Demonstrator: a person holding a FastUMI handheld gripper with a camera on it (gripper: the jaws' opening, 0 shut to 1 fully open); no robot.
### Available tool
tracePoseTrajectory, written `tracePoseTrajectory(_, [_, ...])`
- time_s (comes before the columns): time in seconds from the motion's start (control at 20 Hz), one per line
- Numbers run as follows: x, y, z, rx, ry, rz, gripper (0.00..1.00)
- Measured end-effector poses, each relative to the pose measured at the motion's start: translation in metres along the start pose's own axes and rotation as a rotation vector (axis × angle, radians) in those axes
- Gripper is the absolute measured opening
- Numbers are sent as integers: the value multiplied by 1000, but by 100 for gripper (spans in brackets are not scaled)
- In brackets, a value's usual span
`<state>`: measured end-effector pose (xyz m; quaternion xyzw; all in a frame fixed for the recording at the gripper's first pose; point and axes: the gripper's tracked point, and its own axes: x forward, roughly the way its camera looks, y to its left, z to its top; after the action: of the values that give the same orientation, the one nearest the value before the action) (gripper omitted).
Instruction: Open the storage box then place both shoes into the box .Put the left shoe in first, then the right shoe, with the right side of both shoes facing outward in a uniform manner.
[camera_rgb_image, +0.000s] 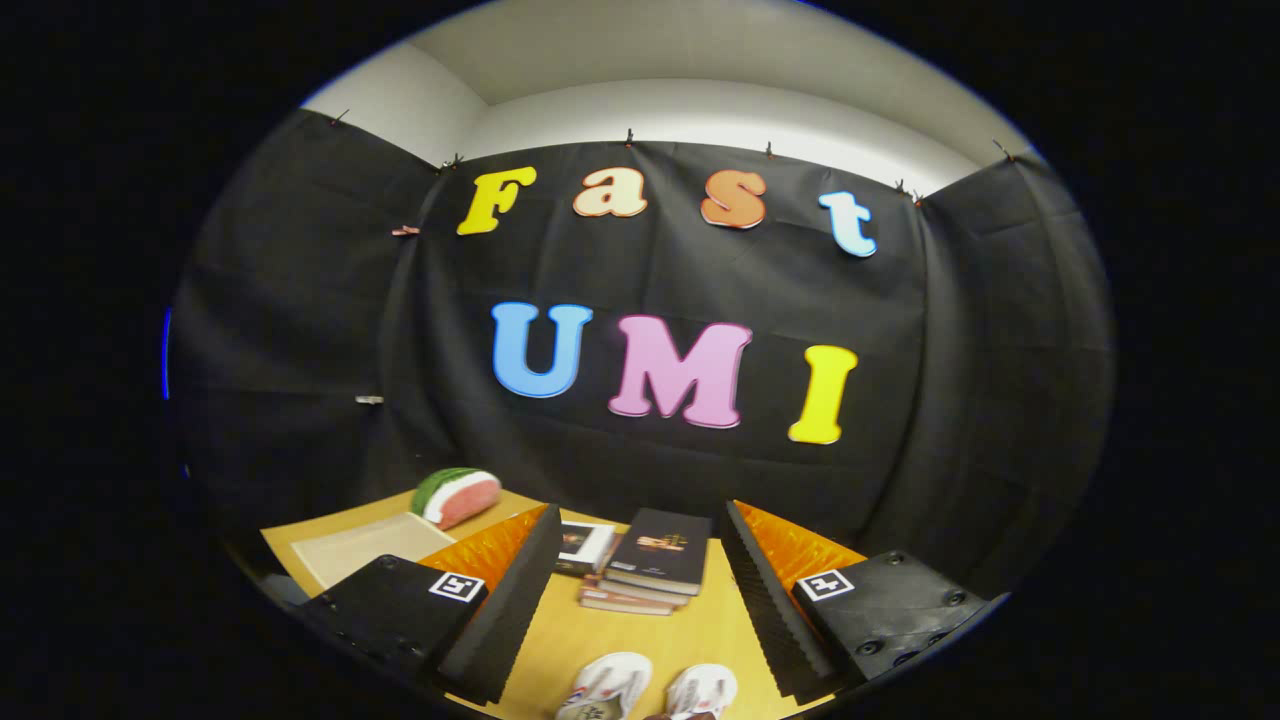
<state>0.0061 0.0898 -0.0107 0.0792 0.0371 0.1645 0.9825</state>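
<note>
The fingers (635, 560) are spread wide apart at the bottom of the frame. They hold nothing, and they hang above a light wooden tabletop (640, 640) without touching anything on it.

The two shoes (648, 688) sit at the very bottom middle of the frame. They are white, with some red and blue on the left one. They lie side by side, close together, in the gap between the two fingers and lower down than the fingertips. Just the toe ends can be seen, so I cannot tell which shoe is the left one and which is the right one.

In the lower middle of the frame, past the shoes, there is a stack of books (648, 572) with a dark book on top. A smaller book with a white edge (585, 547) lies just to the left of the stack, touching it or nearly so.

In the lower left of the frame, a toy watermelon slice (457, 496) rests near the back of the tabletop. It is green on the outside and pink inside. A flat, pale board (368, 557) lies just in front of it, partly hidden behind the left finger.

I cannot tell where the storage box is.
</note>
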Motion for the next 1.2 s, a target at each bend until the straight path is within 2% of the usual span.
tracePoseTrajectory(0.2, [18, 61, -23, 201, 106, 246, 98])
tracePoseTrajectory(0.35, [36, 93, -59, 297, 242, 369, 98])
tracePoseTrajectory(0.5, [43, 129, -105, 484, 393, 496, 98])
tracePoseTrajectory(0.65, [59, 147, -149, 669, 527, 529, 98])
tracePoseTrajectory(0.95, [59, 173, -229, 917, 720, 515, 98])
tracePoseTrajectory(1.2, [53, 193, -251, 1083, 812, 513, 98])
